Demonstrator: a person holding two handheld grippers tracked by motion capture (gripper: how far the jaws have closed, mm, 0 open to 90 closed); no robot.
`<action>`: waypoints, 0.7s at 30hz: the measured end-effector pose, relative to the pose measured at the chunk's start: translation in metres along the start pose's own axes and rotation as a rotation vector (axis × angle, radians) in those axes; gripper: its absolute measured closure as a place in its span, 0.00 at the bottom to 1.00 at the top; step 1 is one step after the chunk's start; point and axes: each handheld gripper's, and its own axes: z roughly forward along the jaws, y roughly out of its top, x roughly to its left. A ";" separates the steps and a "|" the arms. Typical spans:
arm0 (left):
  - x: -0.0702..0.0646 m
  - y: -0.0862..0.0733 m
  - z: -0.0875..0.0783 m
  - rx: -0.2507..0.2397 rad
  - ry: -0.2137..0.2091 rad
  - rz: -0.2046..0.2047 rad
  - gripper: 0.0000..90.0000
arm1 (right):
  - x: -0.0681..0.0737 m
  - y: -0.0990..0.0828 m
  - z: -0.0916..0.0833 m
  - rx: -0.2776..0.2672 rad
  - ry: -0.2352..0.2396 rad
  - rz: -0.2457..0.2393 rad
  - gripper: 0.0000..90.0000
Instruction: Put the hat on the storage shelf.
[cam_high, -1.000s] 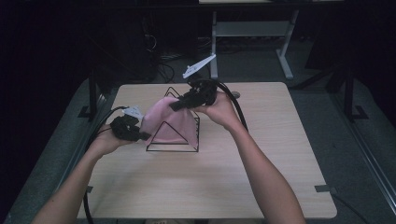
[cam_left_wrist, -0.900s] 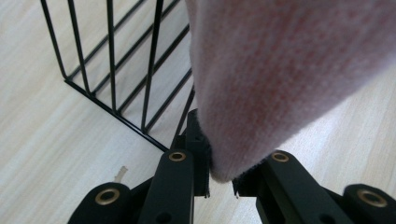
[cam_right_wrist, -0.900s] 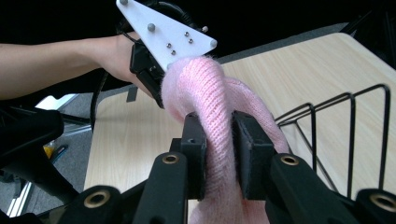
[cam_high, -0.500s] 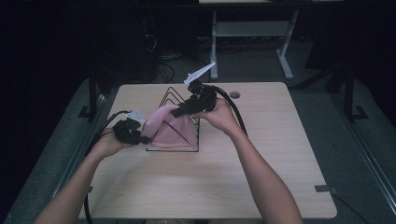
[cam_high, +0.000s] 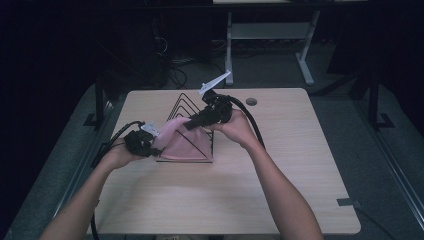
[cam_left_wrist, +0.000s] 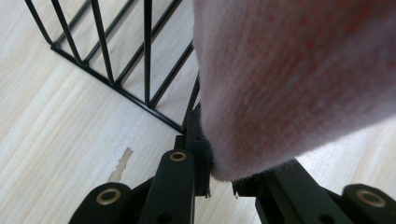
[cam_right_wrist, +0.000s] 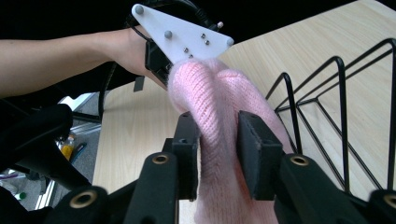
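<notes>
A pink knitted cloth lies draped over the front of a black wire rack of triangular hoops on the table. My left gripper is at the cloth's left lower edge and shut on it; in the left gripper view the hem is pinched between the jaws. My right gripper is at the top of the cloth above the rack. Its pads still squeeze a fold of the cloth, though the jaws have just been opening.
The light wooden table has a small round grommet at the back right. Beyond the fold, the right gripper view catches the other hand and its white three-cornered plate, with the rack's hoops at right. Dark floor surrounds the table.
Both hands have sunk a little with the cloth, which now lies lower and flatter over the rack's front. The right gripper came down toward the rack's top.
</notes>
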 end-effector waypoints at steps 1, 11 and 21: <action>0.000 0.000 0.001 0.007 0.002 -0.005 0.89 | -0.001 -0.002 0.001 -0.001 0.001 -0.004 0.75; 0.003 -0.007 0.007 0.023 -0.007 -0.030 0.87 | 0.000 -0.006 0.002 -0.010 0.013 -0.002 0.81; 0.005 -0.012 0.007 0.012 -0.030 -0.046 0.90 | 0.000 -0.005 0.005 -0.001 0.022 -0.007 0.82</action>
